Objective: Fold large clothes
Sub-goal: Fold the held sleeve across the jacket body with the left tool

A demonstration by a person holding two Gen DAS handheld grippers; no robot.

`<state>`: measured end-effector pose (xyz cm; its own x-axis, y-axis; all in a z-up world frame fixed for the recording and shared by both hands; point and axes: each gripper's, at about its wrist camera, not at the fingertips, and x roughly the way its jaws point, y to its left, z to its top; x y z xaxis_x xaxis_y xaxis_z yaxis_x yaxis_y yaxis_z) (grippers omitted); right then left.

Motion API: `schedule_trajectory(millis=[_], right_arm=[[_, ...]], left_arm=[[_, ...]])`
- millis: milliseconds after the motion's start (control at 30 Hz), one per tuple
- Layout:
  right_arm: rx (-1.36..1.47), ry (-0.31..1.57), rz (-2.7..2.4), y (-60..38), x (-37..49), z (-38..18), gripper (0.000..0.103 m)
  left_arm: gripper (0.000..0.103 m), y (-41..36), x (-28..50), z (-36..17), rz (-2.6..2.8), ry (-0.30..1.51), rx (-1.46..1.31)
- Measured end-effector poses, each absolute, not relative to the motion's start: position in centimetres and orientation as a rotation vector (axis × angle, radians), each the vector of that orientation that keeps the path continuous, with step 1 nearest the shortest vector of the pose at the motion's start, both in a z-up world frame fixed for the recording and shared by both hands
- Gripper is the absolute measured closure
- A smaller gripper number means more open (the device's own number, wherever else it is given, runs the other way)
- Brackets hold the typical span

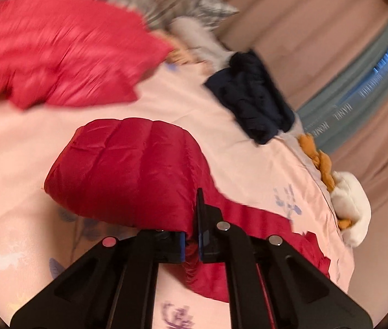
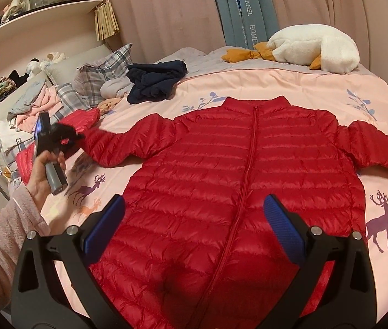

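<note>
A red quilted jacket (image 2: 237, 181) lies spread front-up on the pink bedcover (image 2: 303, 90), zipper shut and both sleeves out to the sides. My left gripper (image 1: 192, 235) is shut on the cuff end of one red sleeve (image 1: 128, 170), which bulges up over the fingers, lifted off the bed. In the right wrist view that gripper (image 2: 65, 137) is blurred, held by a hand at the jacket's left sleeve. My right gripper (image 2: 194, 227) hovers open over the jacket's lower front, with nothing between its blue pads (image 2: 284, 227).
A dark navy garment (image 2: 155, 82) lies crumpled beyond the jacket. A white and orange plush (image 2: 314, 52) rests at the far edge by the curtains. Plaid pillows (image 2: 103, 74) and piled clothes (image 2: 29, 109) crowd the left side, with another red quilted garment (image 1: 56, 49).
</note>
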<state>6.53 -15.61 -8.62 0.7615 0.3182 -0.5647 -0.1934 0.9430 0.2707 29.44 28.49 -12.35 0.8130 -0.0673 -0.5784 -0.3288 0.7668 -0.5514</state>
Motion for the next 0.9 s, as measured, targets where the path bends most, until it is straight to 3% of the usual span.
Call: schedule_trajectory(millis=[200,433,633,900], right_arm=[[0.24,0.627,0.27,-17.5,5.8,-8.4,0.002],[0.303,0.603,0.232,-21.2,4.5,-8.5,0.002],[0.362,0.617,0.182,-24.5,3.8,-9.2,0.002],[0.414,0.656,0.155,-27.2,3.7,-11.0,0.002]], left_arm=[[0.097,21.8,29.5,-6.8,0.11,0.565,-0.461],[0.097,12.1,29.4,-4.7,0.048,0.562,-0.181],[0.097,1.6,28.8,-6.6,-0.025,0.589,0.124],[0.097,-7.3,27.8,-12.0,-0.14,0.696,0.312]])
